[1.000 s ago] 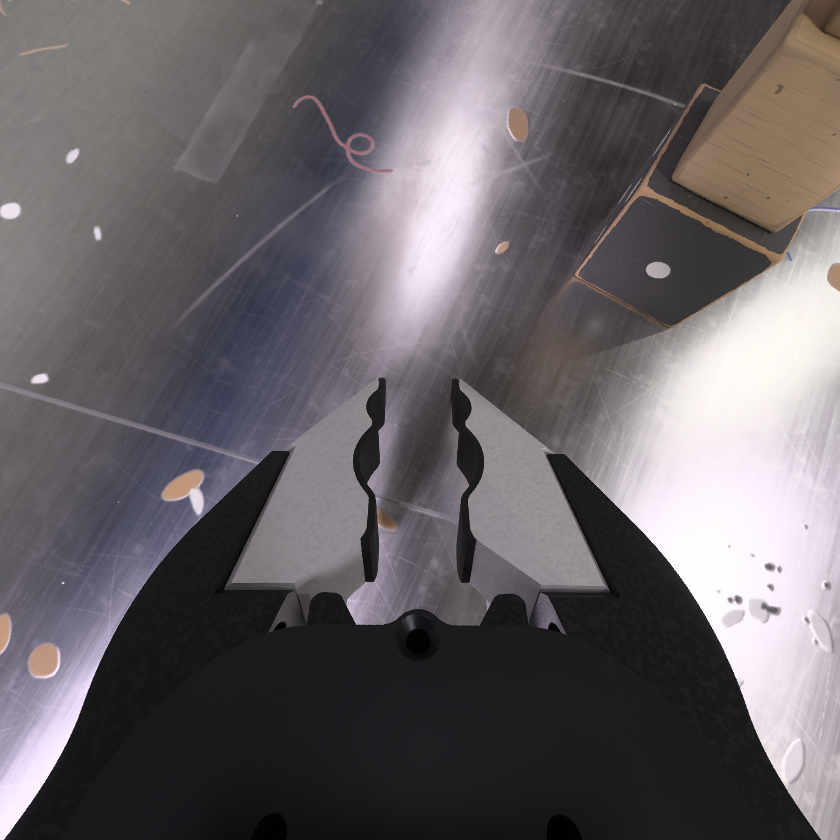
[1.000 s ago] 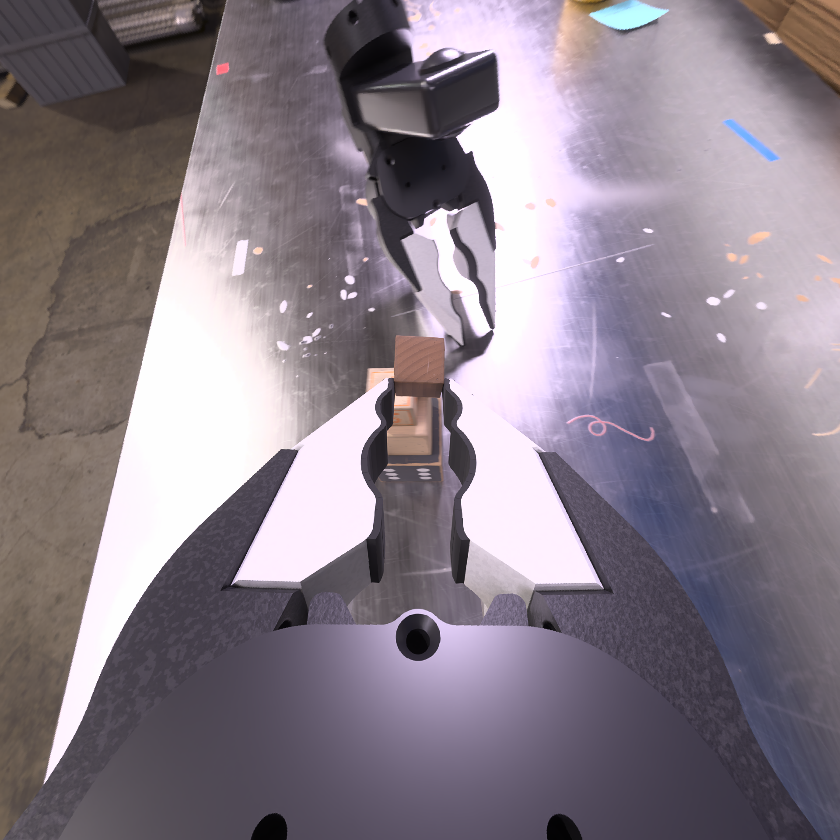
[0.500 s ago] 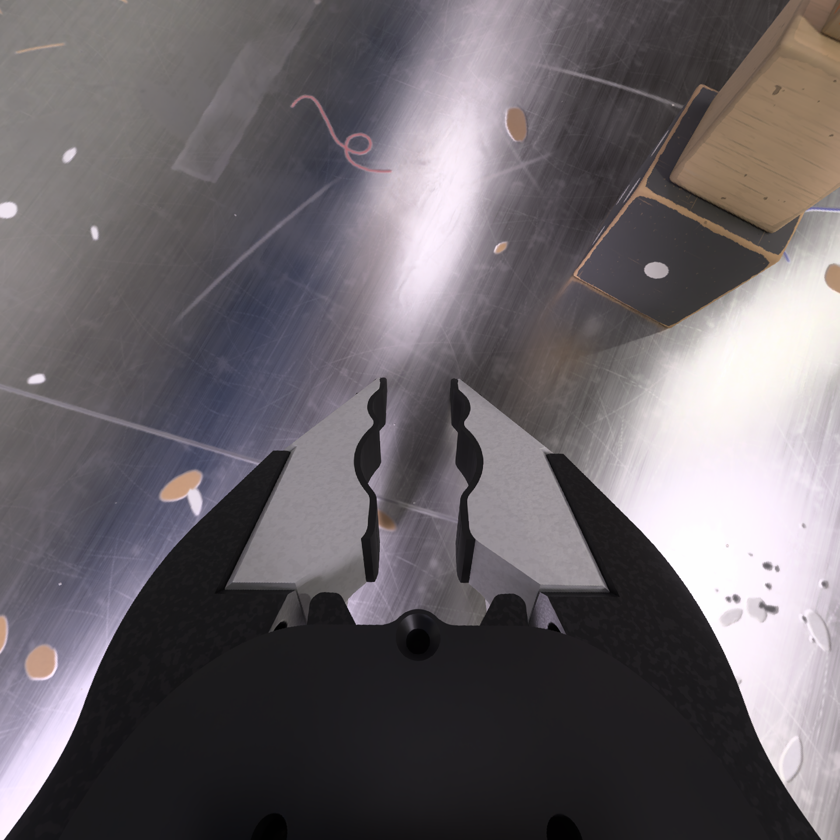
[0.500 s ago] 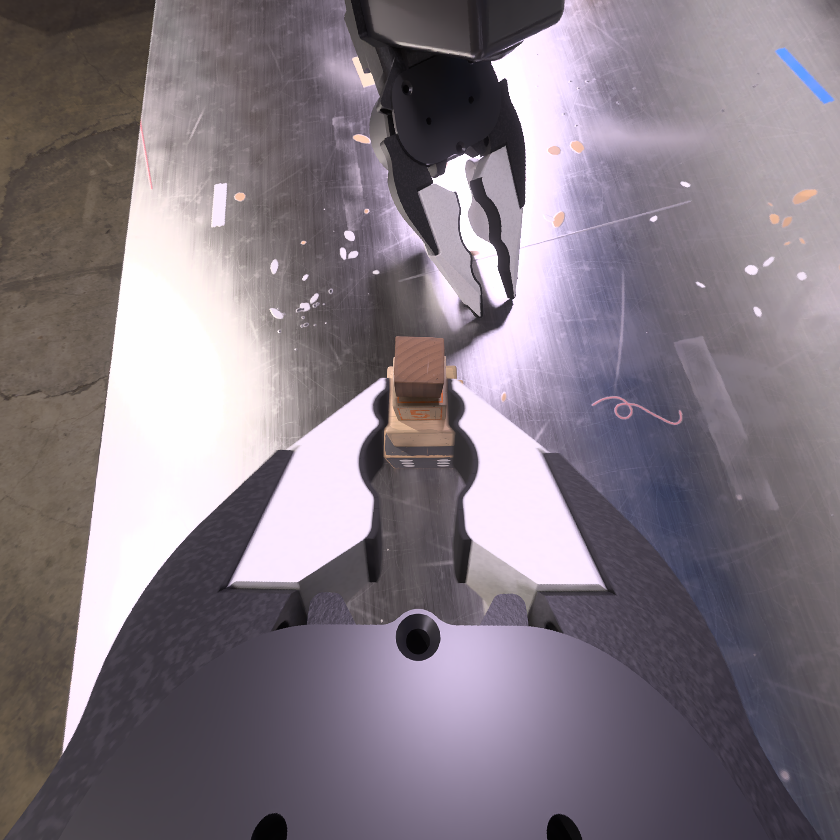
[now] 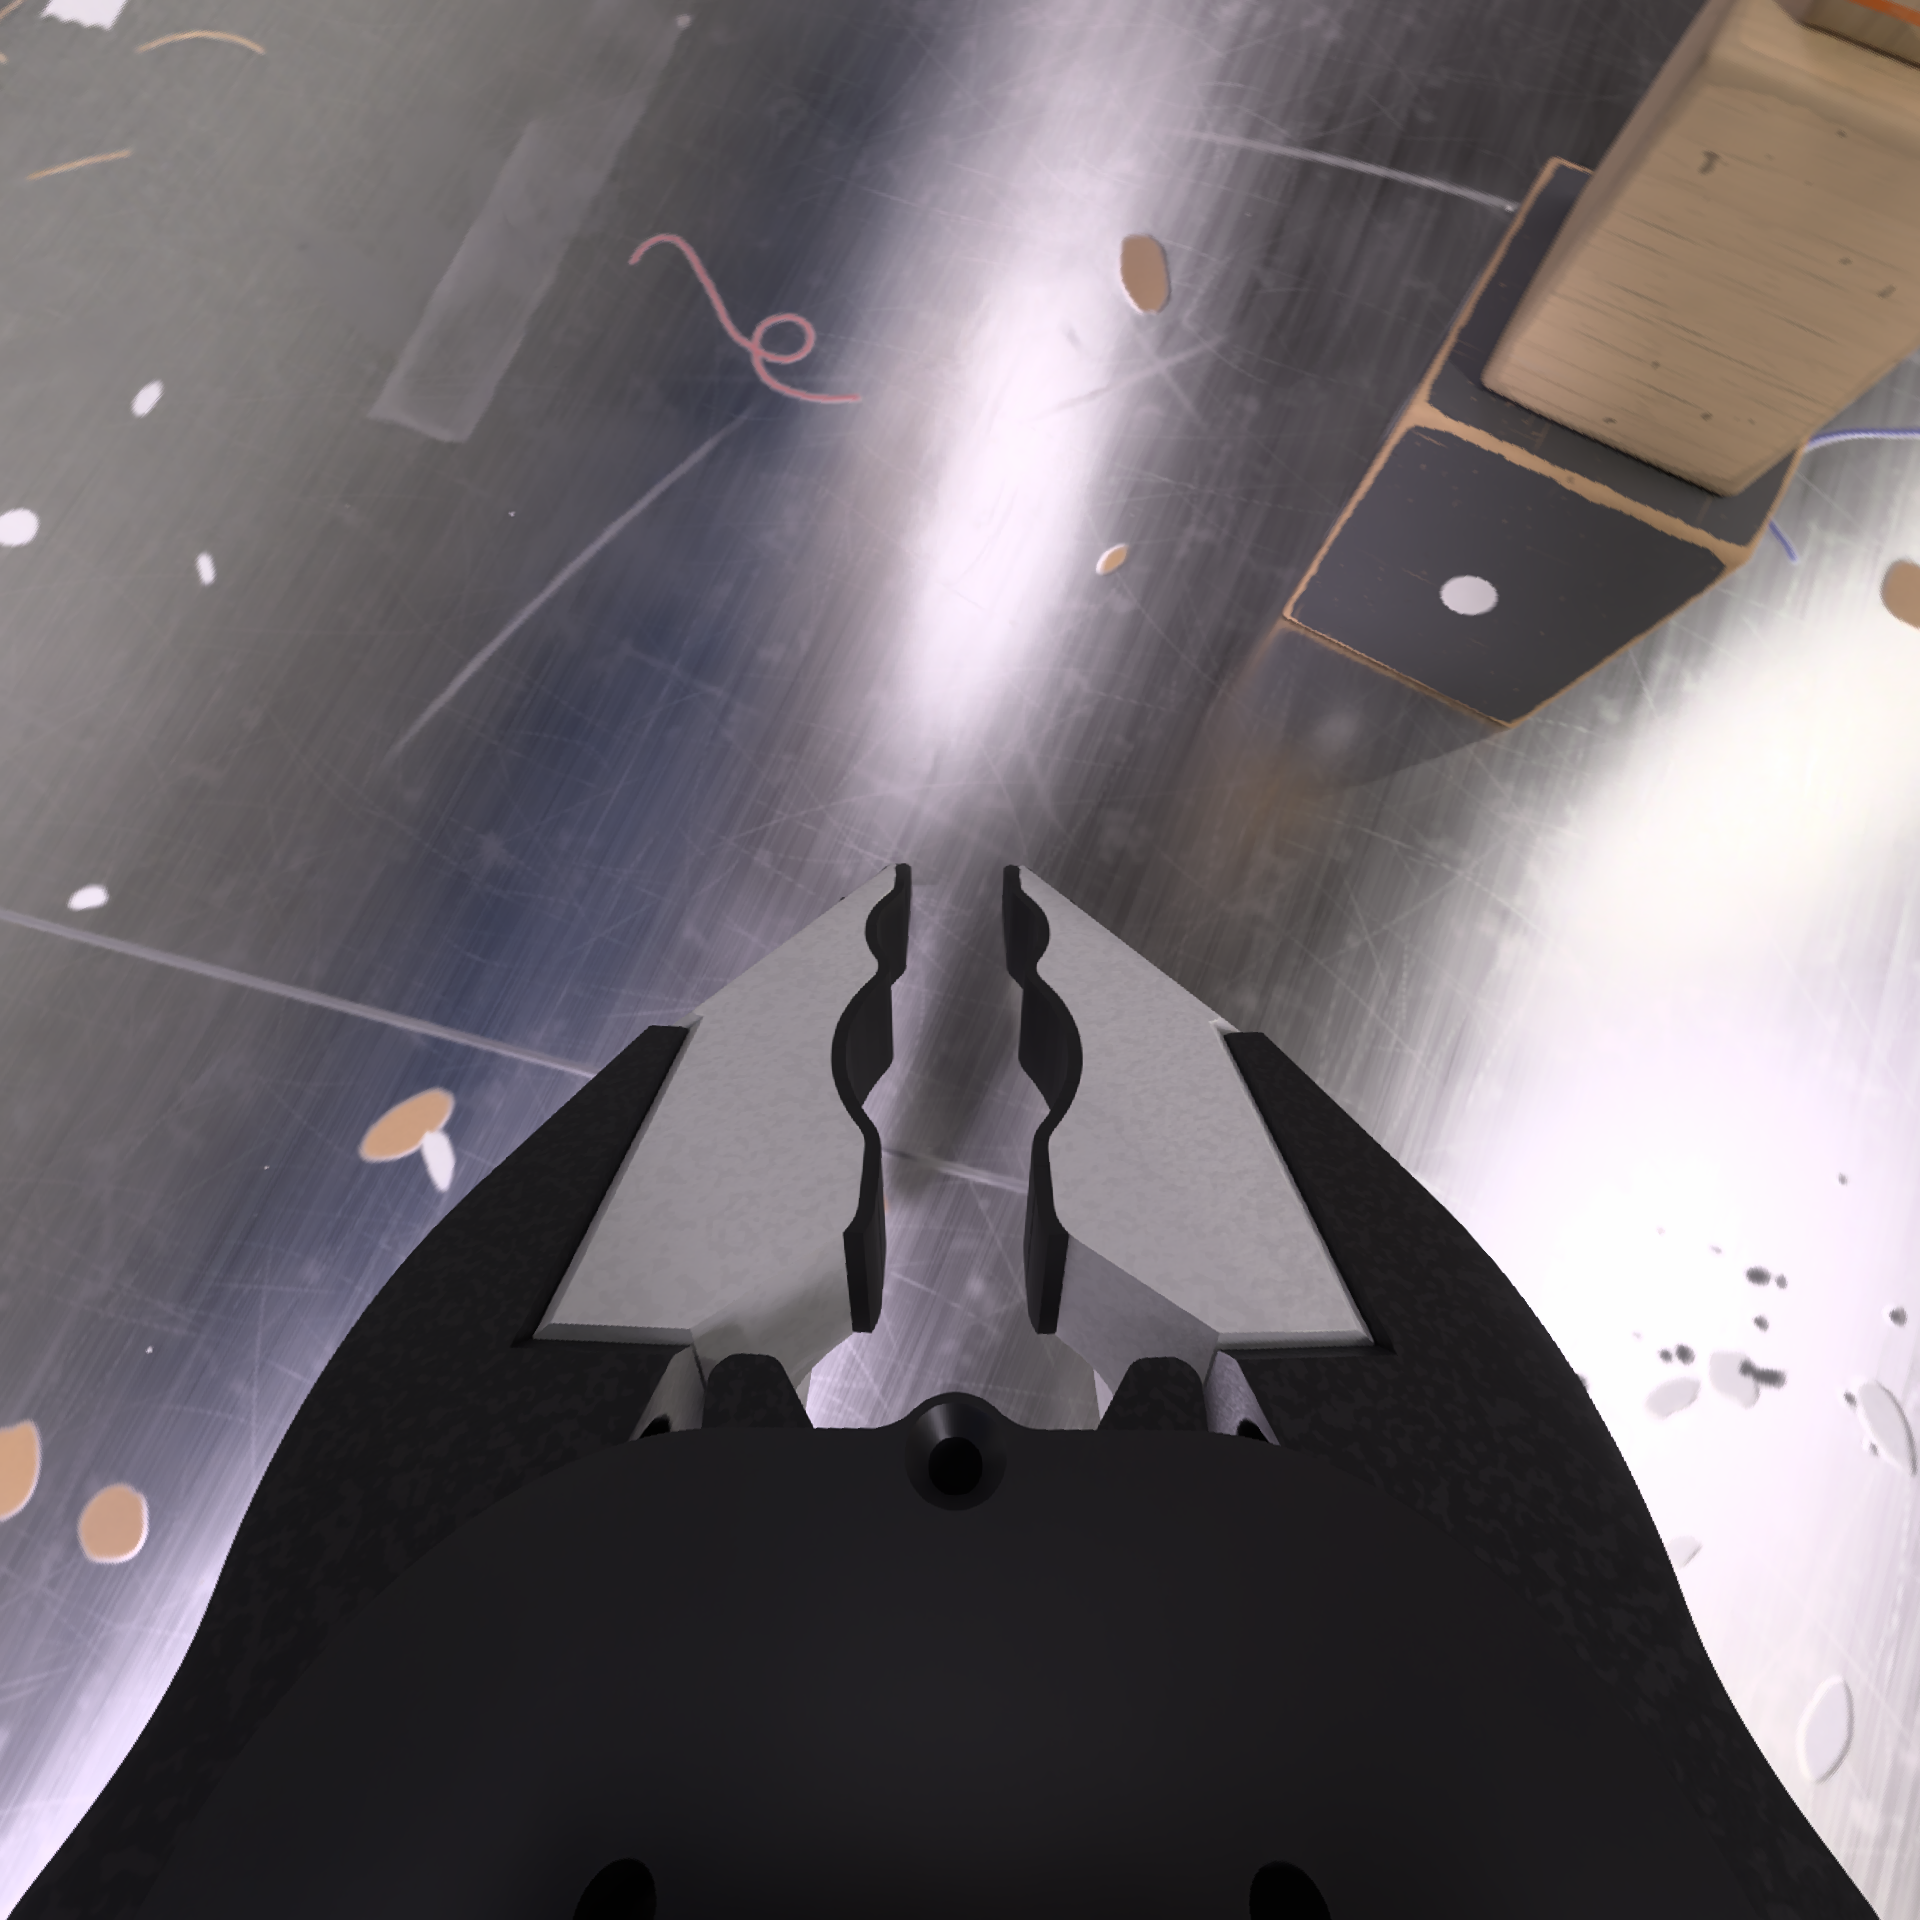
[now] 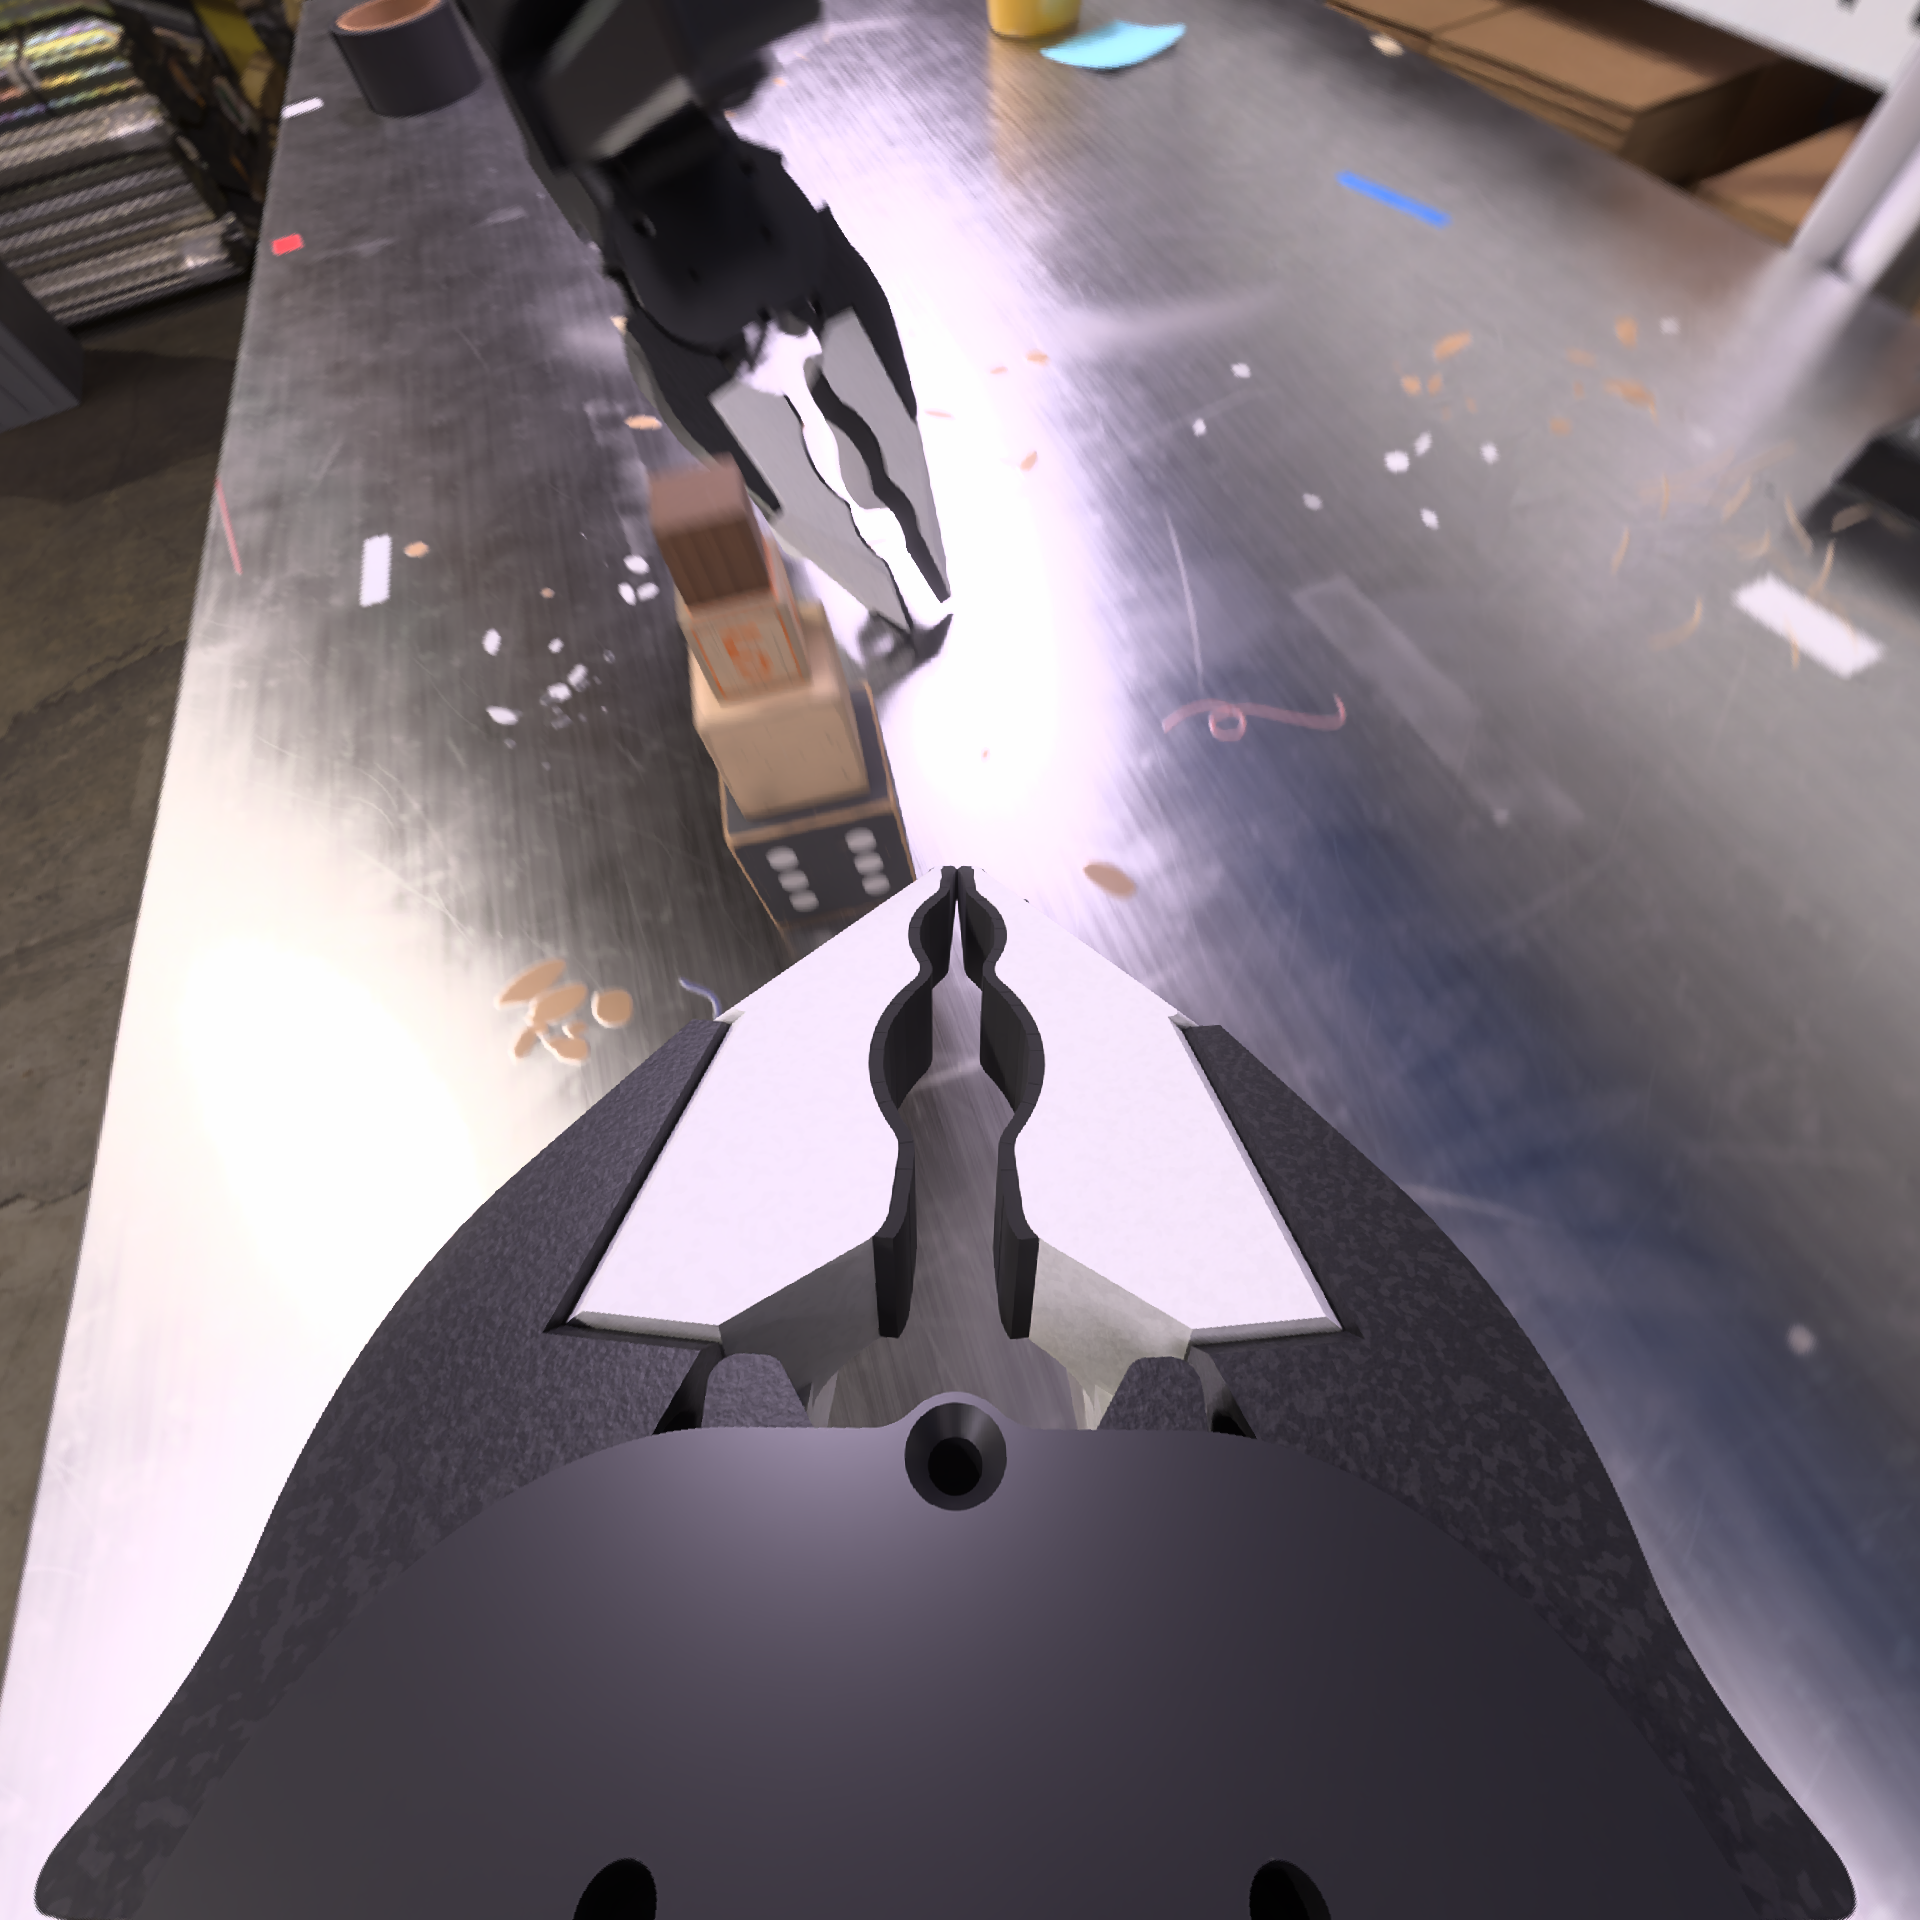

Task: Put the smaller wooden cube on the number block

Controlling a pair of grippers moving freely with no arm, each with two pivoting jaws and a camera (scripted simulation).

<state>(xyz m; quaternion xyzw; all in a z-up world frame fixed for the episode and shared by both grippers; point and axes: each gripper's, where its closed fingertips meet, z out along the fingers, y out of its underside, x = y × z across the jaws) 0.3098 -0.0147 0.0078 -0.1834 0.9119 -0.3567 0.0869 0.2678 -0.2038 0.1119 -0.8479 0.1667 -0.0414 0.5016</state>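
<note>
In the right wrist view a stack stands on the metal table (image 6: 1351, 935): a black die (image 6: 821, 868) at the bottom, a pale larger wooden cube (image 6: 784, 743), the number block (image 6: 743, 649), and the small brown wooden cube (image 6: 712, 540) on top. My right gripper (image 6: 956, 883) is shut and empty, just in front of the die. My left gripper (image 6: 883, 551) hangs just right of the stack, its tips near the table. In the left wrist view the left gripper (image 5: 956, 883) is slightly open and empty, with the die (image 5: 1496, 613) and pale cube (image 5: 1704, 270) at upper right.
The table's left edge (image 6: 156, 831) drops to the floor. A tape roll (image 6: 405, 57), a yellow object (image 6: 1029, 16), a blue note (image 6: 1112, 47) and cardboard (image 6: 1558, 114) lie at the far end. A white post (image 6: 1849, 218) stands far right. Wood chips (image 6: 561, 1013) lie near the die.
My right gripper let go of the small cube on the number block, drew back and down from the stack, and shut. The left gripper has hardly moved.
</note>
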